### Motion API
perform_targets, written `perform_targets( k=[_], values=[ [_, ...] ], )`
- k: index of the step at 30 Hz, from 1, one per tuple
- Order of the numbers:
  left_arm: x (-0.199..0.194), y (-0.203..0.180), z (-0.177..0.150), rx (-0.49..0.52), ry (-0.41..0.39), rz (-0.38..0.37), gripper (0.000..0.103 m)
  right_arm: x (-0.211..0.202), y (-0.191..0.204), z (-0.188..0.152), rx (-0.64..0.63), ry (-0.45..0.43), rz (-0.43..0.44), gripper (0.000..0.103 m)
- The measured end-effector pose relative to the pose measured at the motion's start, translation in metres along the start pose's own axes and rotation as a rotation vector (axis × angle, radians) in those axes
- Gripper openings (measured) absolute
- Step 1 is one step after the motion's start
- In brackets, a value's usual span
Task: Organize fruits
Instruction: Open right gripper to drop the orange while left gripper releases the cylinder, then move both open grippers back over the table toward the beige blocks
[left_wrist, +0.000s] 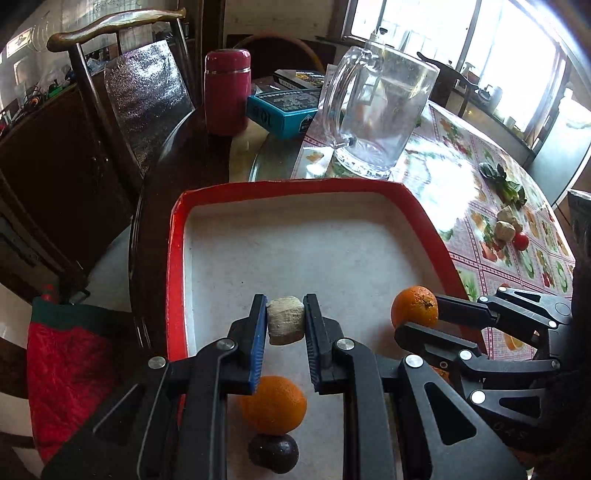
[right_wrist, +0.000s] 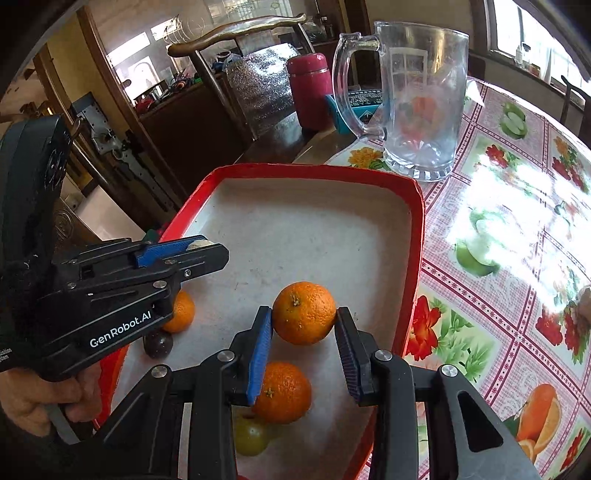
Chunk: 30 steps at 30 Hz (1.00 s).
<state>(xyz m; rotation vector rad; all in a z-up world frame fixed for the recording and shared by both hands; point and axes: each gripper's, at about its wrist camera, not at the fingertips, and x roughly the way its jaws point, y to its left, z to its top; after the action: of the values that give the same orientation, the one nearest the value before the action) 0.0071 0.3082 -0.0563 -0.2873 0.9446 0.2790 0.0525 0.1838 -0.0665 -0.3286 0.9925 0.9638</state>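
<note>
A: Tongs on the left?
B: Left gripper (left_wrist: 285, 320) clenches a pale beige chunk (left_wrist: 285, 320) above the red tray (left_wrist: 176, 280).
A: And right?
B: Right gripper (right_wrist: 304, 332) grasps an orange (right_wrist: 303, 312) over that tray, another orange (right_wrist: 282, 392) and a green fruit (right_wrist: 251, 435) below.

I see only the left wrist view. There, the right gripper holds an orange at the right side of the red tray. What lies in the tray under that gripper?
Observer: A yellow-green round fruit lies in the red tray below the right gripper.
Operator: Is anything next to it?
Observer: Yes, a loose orange sits right beside it.
Operator: Do both pads touch the held orange?
Observer: Yes, the held orange sits between both pads, stem facing the camera.
</note>
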Motion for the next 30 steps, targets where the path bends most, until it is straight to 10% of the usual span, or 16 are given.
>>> perform_targets(
  k=[9, 30],
  values=[
    [0.000, -0.001, -0.007, -0.026, 0.017, 0.027, 0.037, -0.023, -0.004, -0.008, 0.007, -0.041, 0.013, 0.048],
    [-0.043, -0.088, -0.012, 0.077, -0.066, -0.109, 0.037, -0.117, -0.106, -0.077, 0.209, -0.147, -0.106, 0.048]
  ],
)
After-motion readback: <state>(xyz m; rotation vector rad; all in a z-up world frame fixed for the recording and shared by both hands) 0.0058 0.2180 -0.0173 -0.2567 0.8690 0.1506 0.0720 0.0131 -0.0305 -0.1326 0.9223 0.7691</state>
